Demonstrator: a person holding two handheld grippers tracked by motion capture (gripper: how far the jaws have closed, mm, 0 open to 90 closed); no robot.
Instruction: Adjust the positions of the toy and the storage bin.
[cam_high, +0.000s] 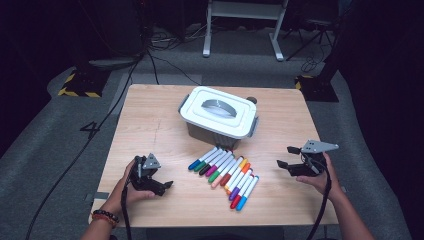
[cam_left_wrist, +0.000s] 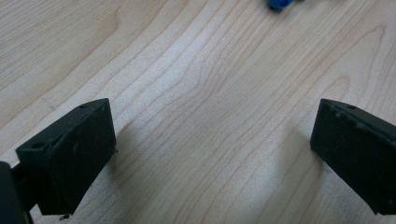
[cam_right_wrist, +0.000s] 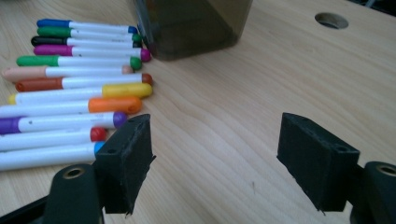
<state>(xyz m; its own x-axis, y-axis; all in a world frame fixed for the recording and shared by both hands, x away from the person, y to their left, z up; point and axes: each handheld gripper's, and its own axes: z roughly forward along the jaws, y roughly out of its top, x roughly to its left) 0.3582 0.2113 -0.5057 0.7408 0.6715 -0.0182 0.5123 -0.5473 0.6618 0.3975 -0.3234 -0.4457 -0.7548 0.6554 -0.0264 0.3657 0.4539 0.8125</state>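
Dark lab room, grey carpet, a light wooden surface (cam_high: 150, 125) in the middle. Row of white-barrelled felt-tip markers with coloured caps (cam_high: 225, 175) lies side by side at the surface centre, slanting from near the box toward the person; colours seen from the right gripper view: blue, green, black, magenta, green, peach, brown, yellow, orange, purple, red, blue. Just behind the markers, at most touching the far ends of the first few, stands a smoky-grey plastic storage box with a white clip-on lid and grey handle (cam_high: 218, 116), lid on.

Right tool (cam_high: 289, 156) sits right of the markers, apart from them, jaws wide, nothing between them. In its own view the right tool (cam_right_wrist: 215, 156) points across the bare wood with the marker caps just left of its left jaw. Left tool (cam_high: 167, 185) rests low near the front-left of the surface, jaws also spread wide, nothing held; its view shows the left tool (cam_left_wrist: 212, 154) over bare wood grain, a blue marker tip at the top edge.

Step in hand looks like an approach to the markers or the box. To do it well: take one marker at the row's edge, jaws across the barrel mid-length, square to it, so neighbours don't roll. The lid likely must come off first.

No readable brand or label; print on the purple marker is too small to read. A pale "4" mark (cam_high: 90, 129) on the carpet.
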